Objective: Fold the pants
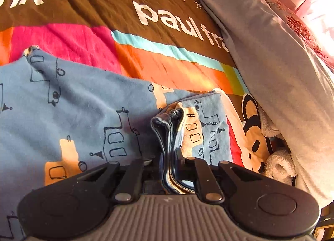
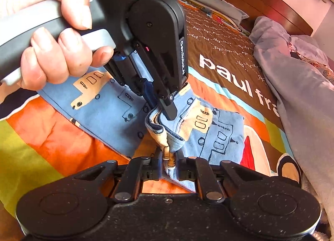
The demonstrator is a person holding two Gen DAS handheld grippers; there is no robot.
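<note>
On the bed, a brown bedspread (image 1: 87,11) with pink, orange and turquoise stripes is spread, printed "paul fra" in white. A grey quilt (image 1: 271,57) is heaped along its far edge. The blue pants (image 2: 108,115) lie bunched near the middle. Layered fabric is pinched by the left tongs (image 1: 169,153) and the right tongs (image 2: 168,163); "GenRobot.AI" is read on the left tool.

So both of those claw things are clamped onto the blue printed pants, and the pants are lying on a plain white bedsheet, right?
Not quite. Both the left gripper and the right gripper are clamped on the blue printed pants, but the bedding isn't plain white. The right wrist view shows a brown bedspread with white lettering and bright orange, teal and green stripes.
</note>
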